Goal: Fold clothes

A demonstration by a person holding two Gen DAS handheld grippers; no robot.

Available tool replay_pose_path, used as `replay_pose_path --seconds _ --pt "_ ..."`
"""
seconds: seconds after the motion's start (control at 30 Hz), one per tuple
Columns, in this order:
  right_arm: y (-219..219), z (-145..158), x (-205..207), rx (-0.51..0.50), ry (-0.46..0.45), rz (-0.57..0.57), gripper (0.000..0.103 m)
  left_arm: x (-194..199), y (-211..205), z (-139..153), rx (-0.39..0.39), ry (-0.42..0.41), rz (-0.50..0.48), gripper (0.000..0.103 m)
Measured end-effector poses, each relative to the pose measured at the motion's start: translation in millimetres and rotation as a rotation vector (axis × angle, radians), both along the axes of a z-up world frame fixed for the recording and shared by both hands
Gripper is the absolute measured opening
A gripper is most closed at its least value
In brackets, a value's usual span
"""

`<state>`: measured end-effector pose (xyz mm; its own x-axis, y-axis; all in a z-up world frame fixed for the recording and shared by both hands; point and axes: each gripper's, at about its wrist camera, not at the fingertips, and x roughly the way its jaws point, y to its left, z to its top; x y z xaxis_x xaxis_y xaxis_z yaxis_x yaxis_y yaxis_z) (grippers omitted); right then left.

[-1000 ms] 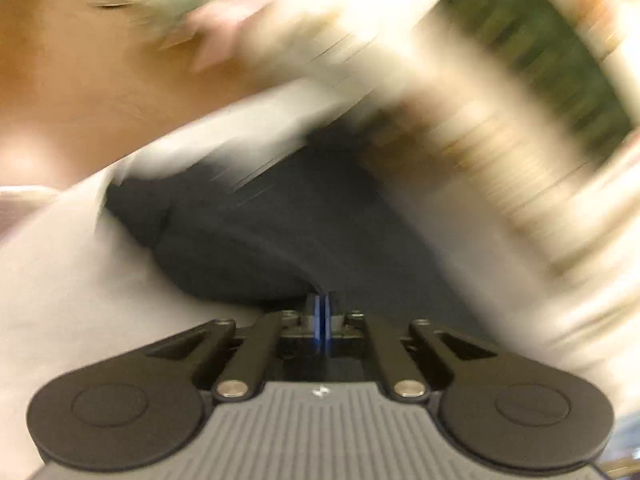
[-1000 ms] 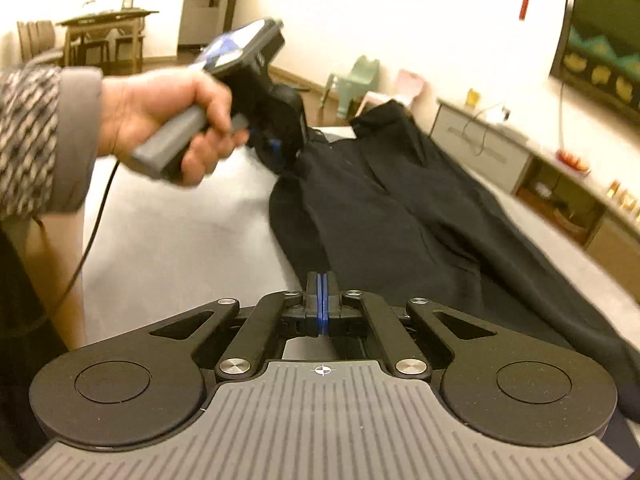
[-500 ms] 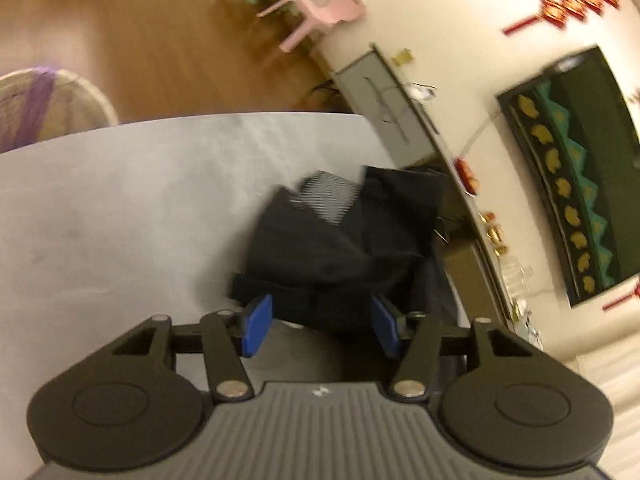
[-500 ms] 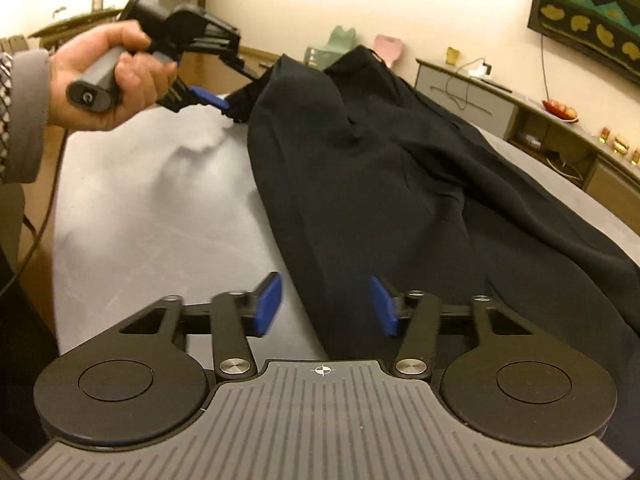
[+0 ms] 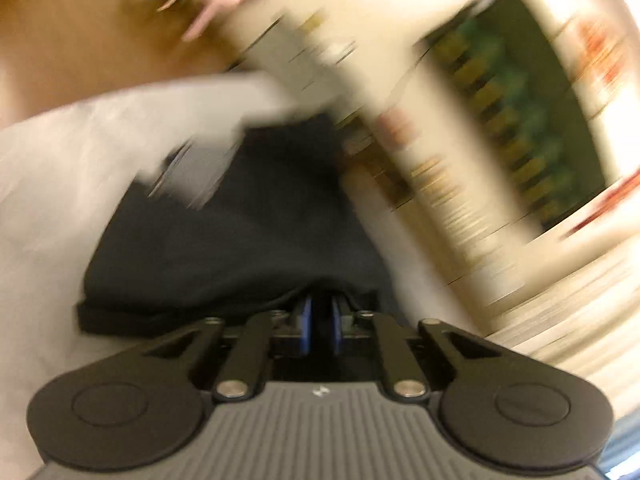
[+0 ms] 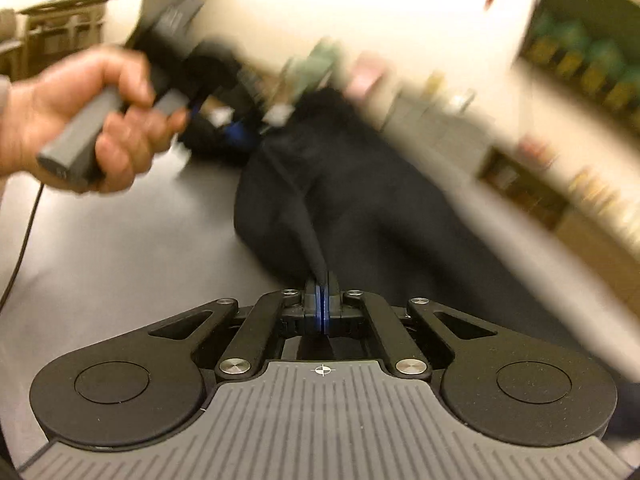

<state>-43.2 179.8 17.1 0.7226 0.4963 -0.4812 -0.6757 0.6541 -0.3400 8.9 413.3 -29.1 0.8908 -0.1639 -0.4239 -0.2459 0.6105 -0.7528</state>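
Observation:
A black garment [image 6: 360, 200] lies along the grey table [image 6: 120, 248]. My right gripper [image 6: 322, 286] is shut on a raised fold of its near edge. In the right wrist view a hand [image 6: 80, 128] holds my left gripper [image 6: 236, 134] at the garment's far end, blurred. In the left wrist view the black garment [image 5: 240, 240] drapes over the blue pads [image 5: 306, 320] of my left gripper [image 5: 320, 306]; they stand close together with dark cloth between them. A pale lining patch [image 5: 192, 168] shows on the cloth. Both views are smeared by motion.
A dark framed screen [image 6: 580, 52] hangs on the wall at right above a low cabinet [image 6: 520, 184]. Small pink and green chairs [image 6: 344, 68] stand beyond the table. A wooden table [image 6: 60, 20] is far left. A cable [image 6: 22, 248] trails from the hand.
Both grippers stood open half a second ago; now both are shut on the black garment. Both cameras are moving fast, and the cloth at the right gripper is pulled up into a ridge.

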Motion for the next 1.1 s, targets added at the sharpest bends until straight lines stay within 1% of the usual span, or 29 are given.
replay_pose_path --seconds 0.03,0.07,0.13,0.17,0.2,0.23,0.27,0.33,0.37,0.4,0.43,0.47,0.5,0.53,0.57,0.6,0.67,0.77,0.83,0.9,0.93,0.97,1.07,1.1 --pt "-2.0 7.2 -17.7 -0.011 -0.072 0.013 0.000 -14.6 8.1 3.8 -0.026 -0.090 0.004 0.008" --pt "1.9 1.2 -34.6 -0.056 -0.117 0.052 0.000 -24.9 17.5 1.0 -0.026 -0.085 0.036 0.008" --pt "14.4 -25.0 -64.6 -0.174 -0.173 0.151 0.000 -39.4 38.0 -21.0 -0.101 0.011 0.135 0.005" --pt "18.8 -39.0 -74.2 -0.213 -0.173 0.189 0.000 -46.5 47.2 -32.5 -0.146 0.057 0.183 0.005" --pt "22.1 -53.7 -80.1 -0.238 -0.152 0.219 0.000 -51.8 51.9 -37.2 -0.162 0.081 0.218 0.007" --pt "25.3 -68.4 -85.9 -0.262 -0.131 0.249 0.000 -56.1 54.0 -38.4 -0.168 0.101 0.241 0.009" --pt "27.5 -78.2 -90.1 -0.274 -0.114 0.268 0.000 -60.0 53.6 -37.4 -0.169 0.117 0.253 0.015" --pt "25.2 -81.5 -93.3 -0.246 -0.086 0.262 0.000 -60.9 47.5 -31.9 -0.153 0.153 0.254 0.020" --pt "22.9 -79.4 -92.8 -0.226 -0.059 0.256 0.000 -60.8 43.4 -28.2 -0.143 0.170 0.253 0.026" --pt "20.5 -77.3 -89.5 -0.212 -0.032 0.255 0.000 -60.7 39.2 -24.4 -0.132 0.187 0.252 0.035" --pt "17.4 -74.7 -86.0 -0.199 -0.005 0.259 0.000 -59.5 34.1 -19.0 -0.123 0.187 0.248 0.041" --pt "13.9 -71.7 -83.7 -0.183 0.023 0.264 0.000 -58.1 29.1 -13.6 -0.114 0.186 0.244 0.056" --pt "10.1 -68.2 -81.1 -0.162 0.054 0.267 0.006 -53.0 25.5 -11.0 -0.110 0.195 0.227 0.068" --pt "4.9 -62.8 -77.9 -0.126 0.089 0.263 0.011 -47.7 22.0 -8.5 -0.106 0.205 0.210 0.072" --pt "-1.2 -55.8 -74.9 -0.075 0.119 0.251 0.025 -43.3 17.4 -8.6 -0.108 0.223 0.188 0.074" --pt "-8.3 -49.7 -70.5 -0.028 0.144 0.225 0.032 -38.5 15.0 -11.3 -0.110 0.230 0.173 0.075" --pt "-23.4 -39.6 -59.6 0.053 0.190 0.160 0.034 -33.5 14.2 -14.5 -0.114 0.251 0.158 0.077" --pt "-46.1 -24.4 -43.1 0.175 0.259 0.062 0.035 -40.9 23.3 -26.7 -0.223 0.267 0.196 0.077" --pt "-61.3 -14.3 -32.1 0.256 0.304 -0.004 0.035 -55.6 26.4 -23.6 -0.307 0.240 0.244 0.078" --pt "-76.4 -12.7 -24.7 0.264 0.307 -0.069 0.036 -69.4 28.0 -20.5 -0.392 0.188 0.271 0.082" --pt "-84.0 -13.6 -22.4 0.261 0.306 -0.093 0.037 -69.5 26.6 -19.0 -0.422 0.173 0.258 0.082" --pt "-91.7 -15.1 -20.0 0.256 0.306 -0.115 0.039 -68.8 23.1 -20.4 -0.445 0.176 0.237 0.083" --pt "-110.6 -22.8 -11.6 0.220 0.313 -0.190 0.040 -52.1 13.1 -34.2 -0.468 0.246 0.188 0.082" --pt "-116.5 -25.3 -9.1 0.210 0.322 -0.213 0.040 -44.3 10.7 -39.0 -0.451 0.266 0.182 0.074"
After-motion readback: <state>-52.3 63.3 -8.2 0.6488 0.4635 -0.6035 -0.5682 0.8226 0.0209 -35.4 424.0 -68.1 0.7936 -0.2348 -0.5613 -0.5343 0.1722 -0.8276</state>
